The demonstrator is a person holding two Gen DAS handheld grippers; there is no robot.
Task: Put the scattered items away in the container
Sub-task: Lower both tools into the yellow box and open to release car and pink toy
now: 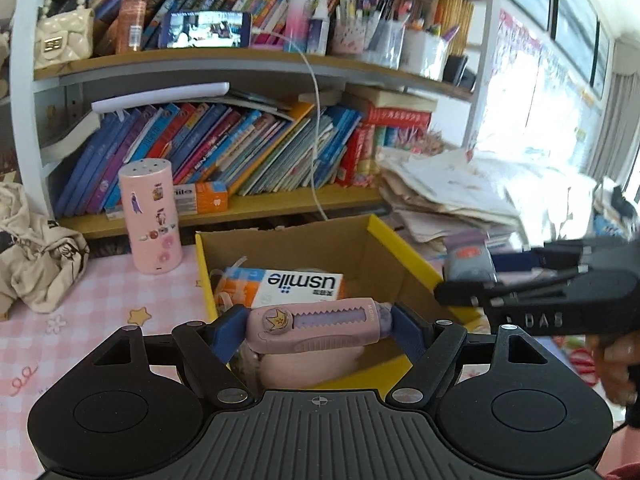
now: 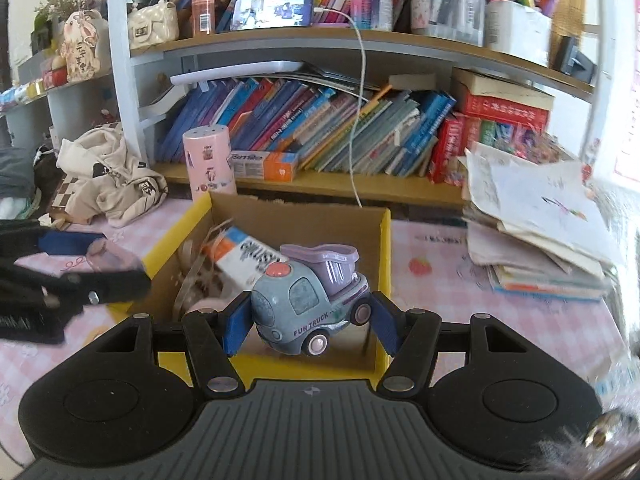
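My left gripper is shut on a pink slide cutter with a star sticker, gripped end to end between the blue pads. It hangs over the near part of a cardboard box with a yellow rim. A white usmile carton and something pink lie inside. My right gripper is shut on a blue and purple toy truck, above the same box. Each gripper shows in the other's view: the right gripper at the box's right side, the left gripper at its left.
A pink sticker-covered cylinder stands behind the box's left corner. A crumpled beige cloth bag lies at the left, and a stack of papers and books at the right. Bookshelves close the back, with a white cable hanging down.
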